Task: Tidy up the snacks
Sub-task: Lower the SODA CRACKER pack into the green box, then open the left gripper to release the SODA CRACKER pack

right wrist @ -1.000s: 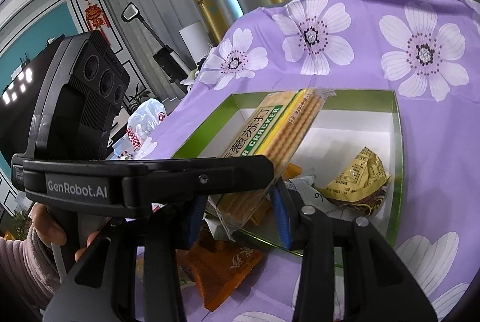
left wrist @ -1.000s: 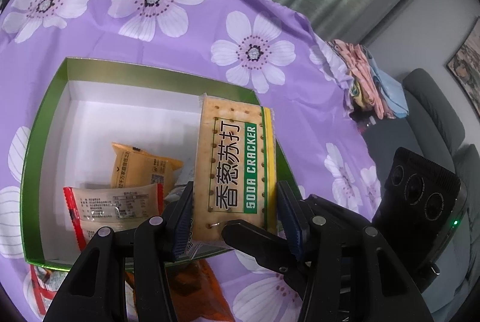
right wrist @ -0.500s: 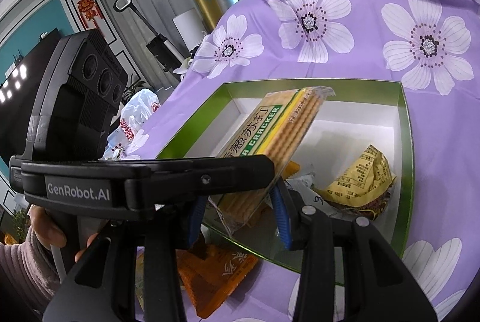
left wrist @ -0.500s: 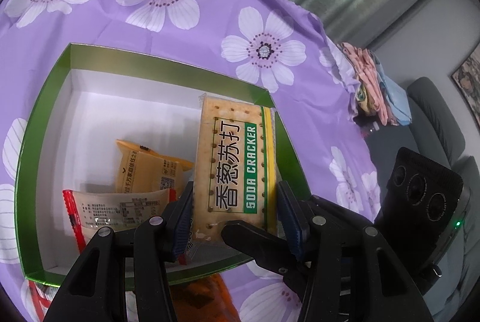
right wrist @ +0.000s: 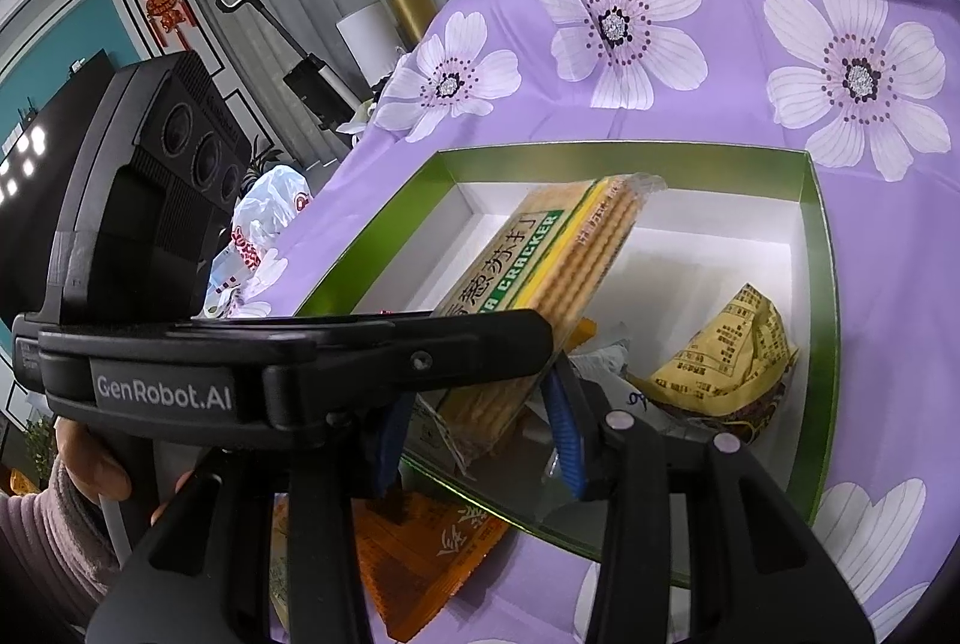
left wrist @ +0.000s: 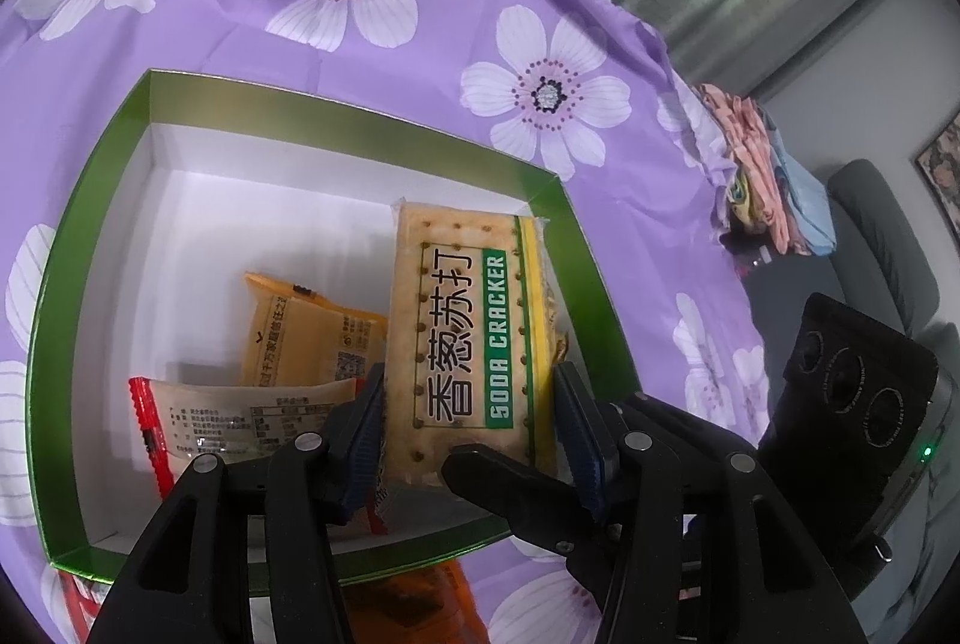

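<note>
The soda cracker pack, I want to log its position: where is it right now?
The soda cracker pack is held tilted in the left claw, over the green box, right of the orange packet.

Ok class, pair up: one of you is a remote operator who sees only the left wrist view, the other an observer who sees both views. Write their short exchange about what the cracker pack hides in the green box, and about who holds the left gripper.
Operator: My soda cracker pack blocks part of the green box. Is anything behind it?
Observer: Yes. A crumpled yellow wrapper lies on the box floor there.
Operator: I see only the fingers of the left gripper. What holds it?
Observer: A hand in a pink sleeve grips its handle.
</note>
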### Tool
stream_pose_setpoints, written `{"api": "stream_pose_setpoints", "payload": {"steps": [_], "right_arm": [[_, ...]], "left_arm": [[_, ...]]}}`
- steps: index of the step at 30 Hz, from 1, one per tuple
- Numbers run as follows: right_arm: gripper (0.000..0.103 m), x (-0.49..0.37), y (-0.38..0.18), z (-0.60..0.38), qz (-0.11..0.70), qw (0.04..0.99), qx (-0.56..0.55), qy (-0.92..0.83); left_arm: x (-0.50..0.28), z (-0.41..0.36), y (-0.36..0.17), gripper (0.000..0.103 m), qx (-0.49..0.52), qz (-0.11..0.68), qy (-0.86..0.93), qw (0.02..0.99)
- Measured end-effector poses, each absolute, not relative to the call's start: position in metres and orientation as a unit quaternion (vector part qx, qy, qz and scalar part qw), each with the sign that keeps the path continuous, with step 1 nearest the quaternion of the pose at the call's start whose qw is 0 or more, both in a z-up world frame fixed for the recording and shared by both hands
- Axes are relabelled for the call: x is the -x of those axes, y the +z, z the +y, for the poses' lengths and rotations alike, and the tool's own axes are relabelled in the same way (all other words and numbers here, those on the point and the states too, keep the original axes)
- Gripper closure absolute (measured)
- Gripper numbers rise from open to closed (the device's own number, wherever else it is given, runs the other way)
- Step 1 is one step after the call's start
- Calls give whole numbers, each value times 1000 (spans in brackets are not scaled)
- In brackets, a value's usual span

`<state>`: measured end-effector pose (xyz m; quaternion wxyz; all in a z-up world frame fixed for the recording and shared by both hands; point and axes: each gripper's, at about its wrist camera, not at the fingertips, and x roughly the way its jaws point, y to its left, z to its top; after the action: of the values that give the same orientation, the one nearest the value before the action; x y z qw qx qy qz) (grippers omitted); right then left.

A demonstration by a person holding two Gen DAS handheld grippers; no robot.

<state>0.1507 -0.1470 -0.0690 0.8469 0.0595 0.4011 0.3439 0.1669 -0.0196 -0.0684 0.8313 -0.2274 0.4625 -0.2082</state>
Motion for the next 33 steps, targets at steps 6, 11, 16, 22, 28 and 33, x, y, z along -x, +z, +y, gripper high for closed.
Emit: {"api": "stream_pose_setpoints", "payload": {"steps": [6, 11, 16, 22, 28, 33], "right_arm": [[60, -153, -70, -145, 408, 845, -58, 340], [60, -153, -69, -145, 411, 845, -57, 338], [60, -153, -70, -145, 413, 844, -55, 338], [56, -153, -70, -145, 416, 843, -55, 337], [29, -150, -63, -145, 405, 854, -45, 322], [25, -145, -57, -150, 399, 863, -39, 308]], "left_arm": [[-167, -20, -69, 50, 222, 467, -204, 831], [-167, -22, -68, 50, 219, 467, -202, 832], [-167, -21, -69, 49, 214, 470, -197, 833], [-169, -21, -68, 37, 199, 472, -181, 840], [-165, -24, -61, 19, 178, 464, -170, 851], [-159, -23, -52, 5, 166, 453, -155, 862]]}}
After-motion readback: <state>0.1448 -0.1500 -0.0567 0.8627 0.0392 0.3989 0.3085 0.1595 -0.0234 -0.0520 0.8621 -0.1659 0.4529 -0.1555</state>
